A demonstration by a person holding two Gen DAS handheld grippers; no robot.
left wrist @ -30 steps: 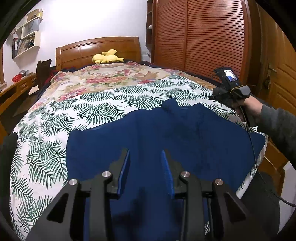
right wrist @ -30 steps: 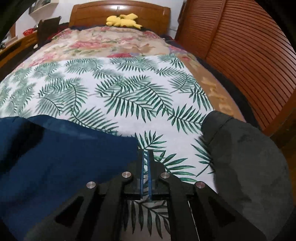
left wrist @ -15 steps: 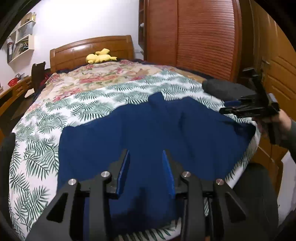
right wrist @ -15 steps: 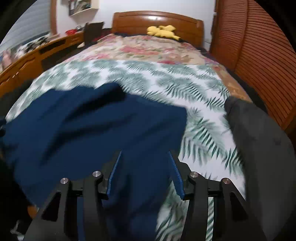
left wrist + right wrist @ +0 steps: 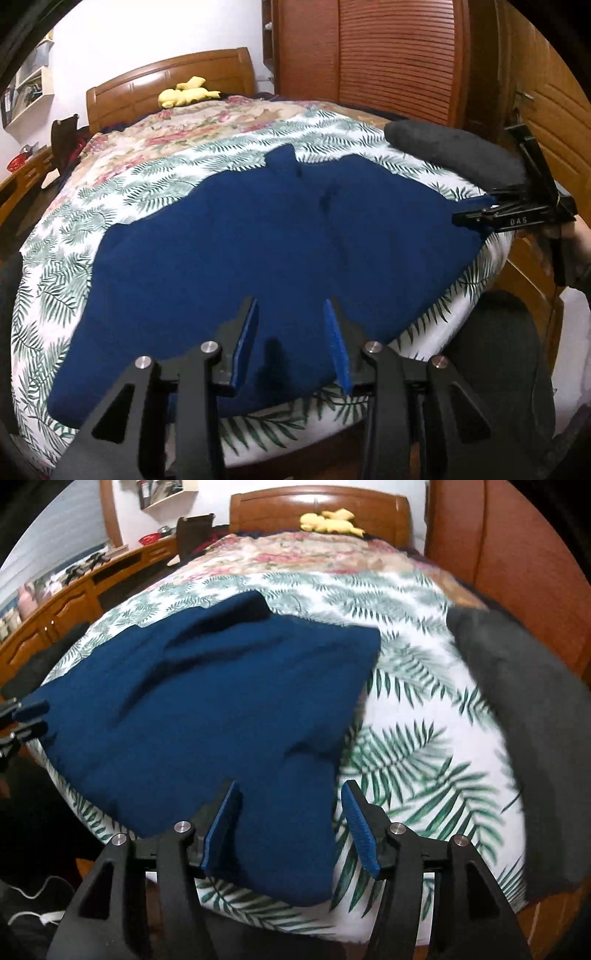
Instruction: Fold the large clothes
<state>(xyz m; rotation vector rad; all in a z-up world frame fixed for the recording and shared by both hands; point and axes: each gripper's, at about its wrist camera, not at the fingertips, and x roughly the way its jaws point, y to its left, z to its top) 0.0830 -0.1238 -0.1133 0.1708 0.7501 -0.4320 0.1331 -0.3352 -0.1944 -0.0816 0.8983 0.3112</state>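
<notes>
At the near edge of the bed, the left gripper [image 5: 291, 339] is being held over the hem of the dark blue garment [image 5: 280, 236], its blue pads spread part way with nothing pinched between them; the cloth is lying flat below them. In the right wrist view, the right gripper [image 5: 290, 827] is being held above a hanging corner of the same garment at the mattress edge; its jaws are opening, and the fabric is seen in the gap between the pads but is not being pressed by them. From the left wrist view the same gripper is being shown side-on at the right edge of the bed, gripped by a hand [image 5: 576, 247], just beside the garment's corner.

The garment is being displayed spread wide across the near part of the palm-leaf sheet [image 5: 162, 177], one narrow blue piece pointing toward the headboard. To its right, near the bed's side, a dark grey cloth [image 5: 517, 716] is lying on the sheet, apart from the blue one.

Farther back, a floral quilt [image 5: 192, 125] is covering the mattress. At the far end, a yellow plush toy [image 5: 184, 96] is resting against the wooden headboard [image 5: 166, 81]. A slatted wooden wardrobe [image 5: 399, 55] is standing along the right side, and a wooden desk [image 5: 74, 594] along the left.
</notes>
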